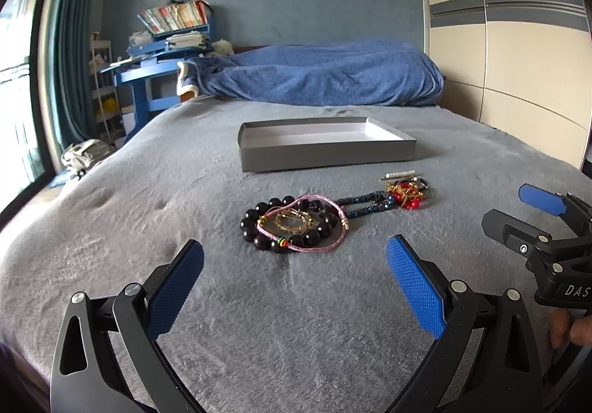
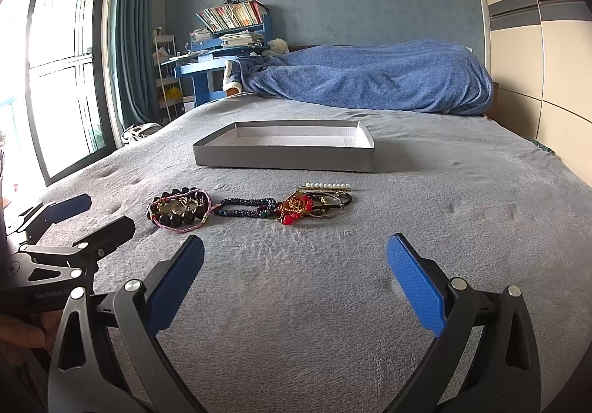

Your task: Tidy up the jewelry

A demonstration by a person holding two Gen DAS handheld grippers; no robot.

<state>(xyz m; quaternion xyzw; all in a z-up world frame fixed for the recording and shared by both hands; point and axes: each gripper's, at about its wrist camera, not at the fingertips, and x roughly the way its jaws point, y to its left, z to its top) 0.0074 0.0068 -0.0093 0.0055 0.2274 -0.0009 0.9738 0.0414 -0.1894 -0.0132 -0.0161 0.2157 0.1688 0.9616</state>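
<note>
My left gripper [image 1: 294, 267] and right gripper [image 2: 295, 261] gape wide, empty; tangled bracelets [image 1: 294, 224] (overlapping on the bed [image 1: 148, 228]) could snag together when lifted.

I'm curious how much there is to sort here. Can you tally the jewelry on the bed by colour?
Black bead bracelet: 1
Pink cord bracelet: 1
Dark blue beaded strand: 1
Red and gold tangle: 1 cluster, pieces too knotted to separate
White pearl clip: 1
Total: 5 groups, all lying in front of the grey box.
</note>
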